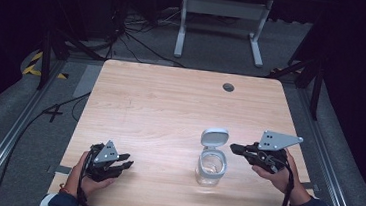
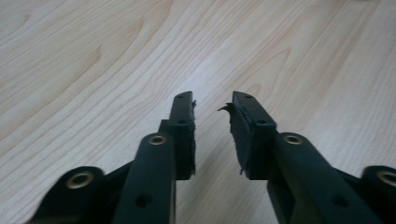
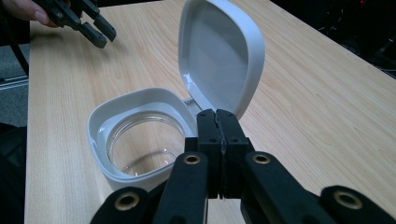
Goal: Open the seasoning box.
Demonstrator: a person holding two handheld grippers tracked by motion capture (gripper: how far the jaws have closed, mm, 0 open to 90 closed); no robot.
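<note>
Jar (image 1: 211,168) stood lid-open at the right gripper's (image 1: 232,148) nine o'clock, jaws pressed together; left gripper (image 1: 126,161) spread, empty. Next, probably nudge the lid (image 1: 214,137) shut.

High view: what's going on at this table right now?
A person holds a gripper in each hand at a wooden table. A clear jar stands with its white hinged lid flipped open. The right gripper, jaws shut on nothing, points at the jar beside its rim. The left gripper is apart, jaws open and empty.
</note>
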